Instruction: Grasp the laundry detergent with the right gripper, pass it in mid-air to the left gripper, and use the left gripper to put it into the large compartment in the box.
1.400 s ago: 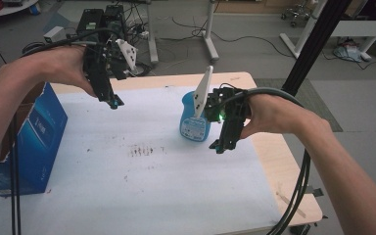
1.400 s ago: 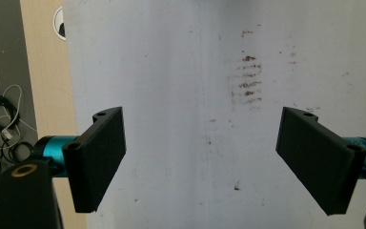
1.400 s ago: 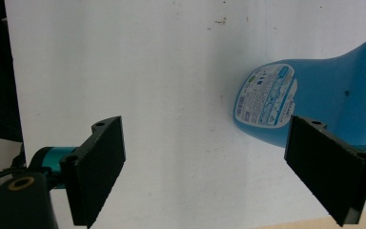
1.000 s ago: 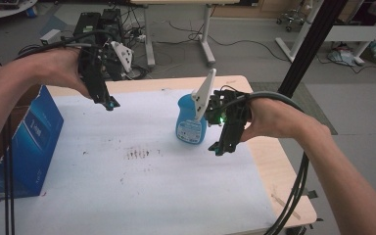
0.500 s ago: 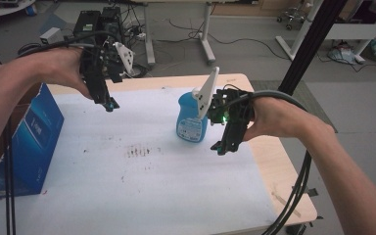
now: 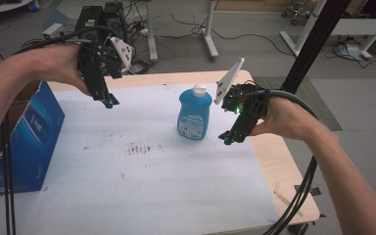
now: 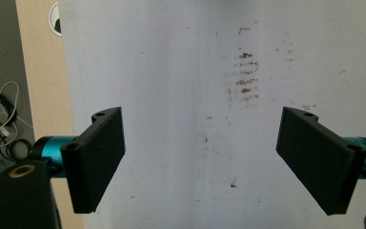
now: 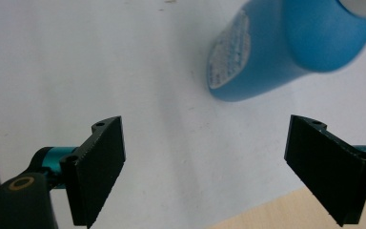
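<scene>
My two grippers hang above the surface, both with fingers spread wide and empty.

The surface is covered with a white sheet that has small brown stains near the middle; a blue carton box leans at its left edge, and its print is too small for me to read. The blue bottle stands upright past the middle, just beside my right gripper but not touching it. My left gripper is well apart. I judge the bottle is stiff, smooth plastic, maybe slippery, so I would take it at the flat body. Its label is blurred.
</scene>
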The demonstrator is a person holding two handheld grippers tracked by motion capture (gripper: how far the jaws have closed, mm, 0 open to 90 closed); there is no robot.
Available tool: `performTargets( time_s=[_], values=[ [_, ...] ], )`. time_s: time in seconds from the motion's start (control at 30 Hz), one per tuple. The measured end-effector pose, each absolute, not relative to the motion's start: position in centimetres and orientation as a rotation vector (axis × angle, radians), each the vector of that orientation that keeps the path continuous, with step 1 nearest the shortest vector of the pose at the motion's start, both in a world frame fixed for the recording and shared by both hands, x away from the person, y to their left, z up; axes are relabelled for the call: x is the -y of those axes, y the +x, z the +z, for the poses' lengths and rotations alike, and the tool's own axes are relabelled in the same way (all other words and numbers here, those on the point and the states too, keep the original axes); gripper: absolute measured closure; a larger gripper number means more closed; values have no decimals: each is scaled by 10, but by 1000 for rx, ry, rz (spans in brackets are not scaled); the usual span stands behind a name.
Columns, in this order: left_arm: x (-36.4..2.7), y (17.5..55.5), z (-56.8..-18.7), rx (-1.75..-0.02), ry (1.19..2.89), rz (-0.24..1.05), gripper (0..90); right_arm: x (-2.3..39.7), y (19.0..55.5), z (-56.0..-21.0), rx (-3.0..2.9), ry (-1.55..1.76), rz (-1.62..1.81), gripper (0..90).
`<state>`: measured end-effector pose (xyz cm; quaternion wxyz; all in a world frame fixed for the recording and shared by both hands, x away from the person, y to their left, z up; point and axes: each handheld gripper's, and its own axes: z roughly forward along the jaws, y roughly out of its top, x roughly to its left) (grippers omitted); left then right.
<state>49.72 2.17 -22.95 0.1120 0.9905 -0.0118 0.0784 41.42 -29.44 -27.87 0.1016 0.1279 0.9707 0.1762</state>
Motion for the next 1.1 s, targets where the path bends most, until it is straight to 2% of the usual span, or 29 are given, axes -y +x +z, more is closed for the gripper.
performTargets(
  time_s=[0.33,1.1],
  values=[
    [-26,499,-226,29,2864,237,167,308,452,-311,-2794,668,730,130],
    [-39,491,-224,29,2842,286,167,289,472,-352,-2646,777,1029,131]
  ],
)
